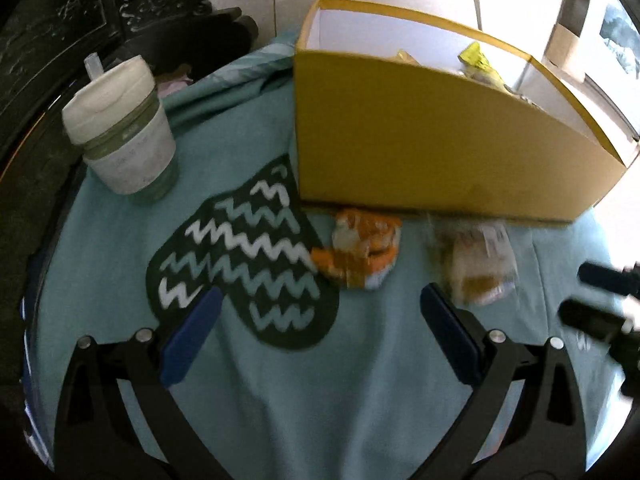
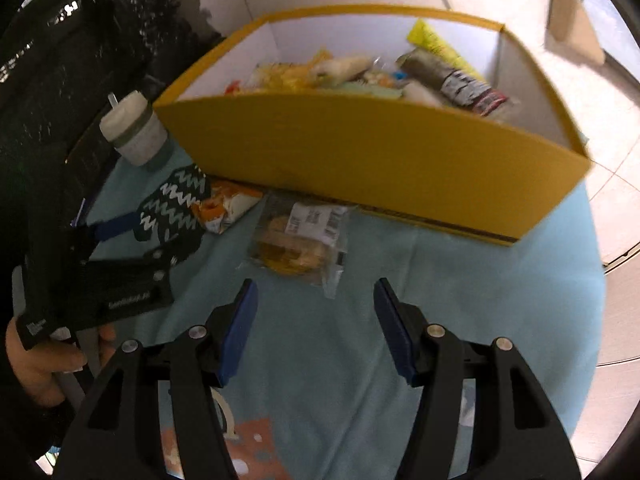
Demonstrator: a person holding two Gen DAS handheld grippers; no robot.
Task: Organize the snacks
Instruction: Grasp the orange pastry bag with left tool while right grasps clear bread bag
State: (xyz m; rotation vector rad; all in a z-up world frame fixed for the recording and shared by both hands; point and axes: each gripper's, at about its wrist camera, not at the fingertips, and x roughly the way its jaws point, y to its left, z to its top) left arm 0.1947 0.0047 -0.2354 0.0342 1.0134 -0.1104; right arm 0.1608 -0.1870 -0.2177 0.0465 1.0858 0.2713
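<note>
A yellow cardboard box (image 1: 420, 152) stands on a teal cloth (image 1: 280, 400); in the right wrist view the box (image 2: 360, 152) holds several snack packets (image 2: 360, 76). Two packets lie on the cloth in front of it: an orange and white one (image 1: 360, 252) (image 2: 224, 208) and a clear one with biscuits (image 1: 476, 264) (image 2: 300, 244). My left gripper (image 1: 320, 304) is open and empty, just short of the orange packet. My right gripper (image 2: 316, 296) is open and empty, just short of the clear packet. The right gripper's fingertips (image 1: 592, 296) show at the left view's right edge.
A white and green lidded cup (image 1: 120, 136) (image 2: 136, 128) stands at the left on the cloth. A dark zigzag patch (image 1: 248, 256) is printed on the cloth. Dark carved furniture (image 1: 80, 20) stands behind left. Pale tiled floor (image 2: 600, 184) lies beyond the table's right edge.
</note>
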